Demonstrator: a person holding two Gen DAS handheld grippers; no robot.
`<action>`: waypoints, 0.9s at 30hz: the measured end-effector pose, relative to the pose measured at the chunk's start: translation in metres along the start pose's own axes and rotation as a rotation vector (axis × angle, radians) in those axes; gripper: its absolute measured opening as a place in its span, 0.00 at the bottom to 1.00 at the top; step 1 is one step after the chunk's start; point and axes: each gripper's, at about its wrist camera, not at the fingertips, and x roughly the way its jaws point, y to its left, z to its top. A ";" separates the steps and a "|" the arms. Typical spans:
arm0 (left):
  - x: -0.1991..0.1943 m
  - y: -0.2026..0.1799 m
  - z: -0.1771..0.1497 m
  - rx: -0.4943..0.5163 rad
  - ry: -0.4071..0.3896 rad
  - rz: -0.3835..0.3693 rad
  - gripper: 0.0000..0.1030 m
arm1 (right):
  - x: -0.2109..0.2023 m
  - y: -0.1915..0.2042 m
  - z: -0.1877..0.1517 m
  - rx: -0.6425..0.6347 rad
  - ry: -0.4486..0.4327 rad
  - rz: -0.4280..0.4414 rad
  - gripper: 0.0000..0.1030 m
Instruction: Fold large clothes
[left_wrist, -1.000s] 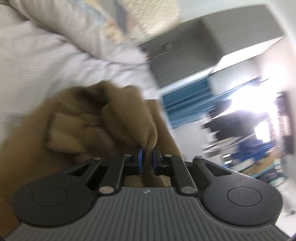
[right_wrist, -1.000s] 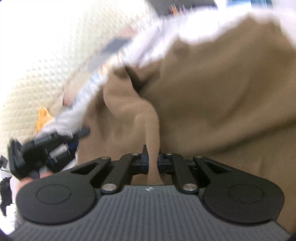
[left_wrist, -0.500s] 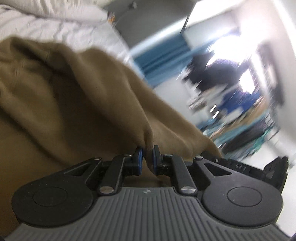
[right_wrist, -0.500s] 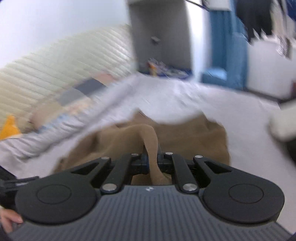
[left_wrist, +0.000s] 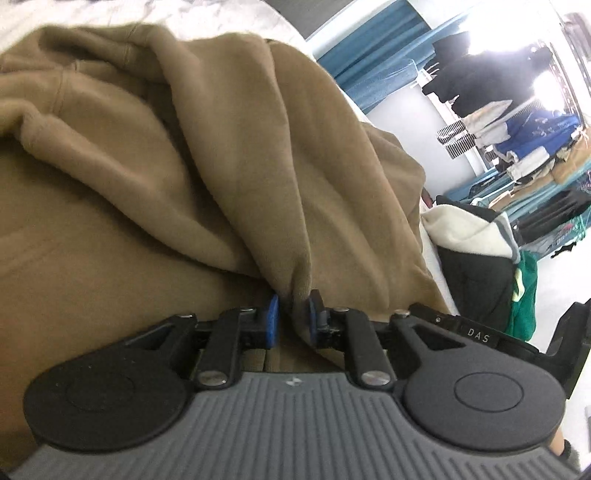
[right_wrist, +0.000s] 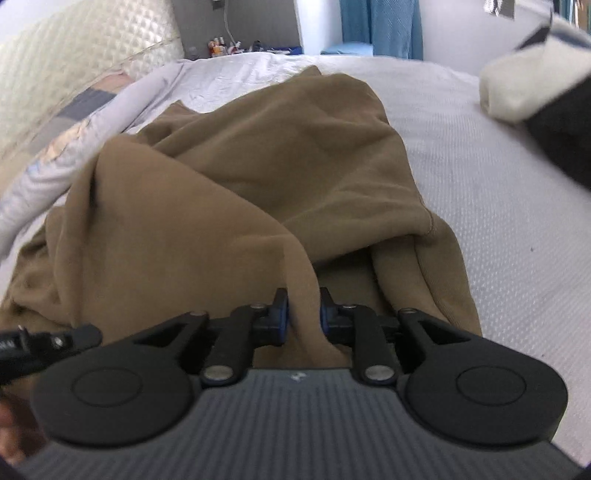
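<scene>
While brown garment (right_wrist: 258, 177) covers bed (right_wrist: 480, 206) | left gripper (left_wrist: 291, 314), right gripper (right_wrist: 302, 314) pinch its folds

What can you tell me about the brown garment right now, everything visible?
The tan-brown fleece-like sweatshirt garment lies crumpled on the white textured bed cover, not yet folded flat. Thick, soft fabric, deep folds, stitched seams and a ribbed hem-like edge on its right side. Part is raised into a ridge running to each claw: the left claw and the right claw are each shut on a pinched bunch of its cloth. Its far end reaches toward the rumpled pale quilt.
</scene>
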 end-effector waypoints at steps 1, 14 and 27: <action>-0.003 -0.002 0.001 0.011 0.000 0.004 0.24 | -0.002 0.002 -0.001 -0.010 -0.009 -0.012 0.23; -0.046 -0.031 0.033 0.193 -0.150 0.043 0.32 | -0.042 0.026 -0.005 -0.055 -0.179 0.095 0.45; -0.029 -0.025 0.108 0.288 -0.226 0.225 0.47 | 0.017 0.041 -0.004 -0.059 -0.070 0.082 0.47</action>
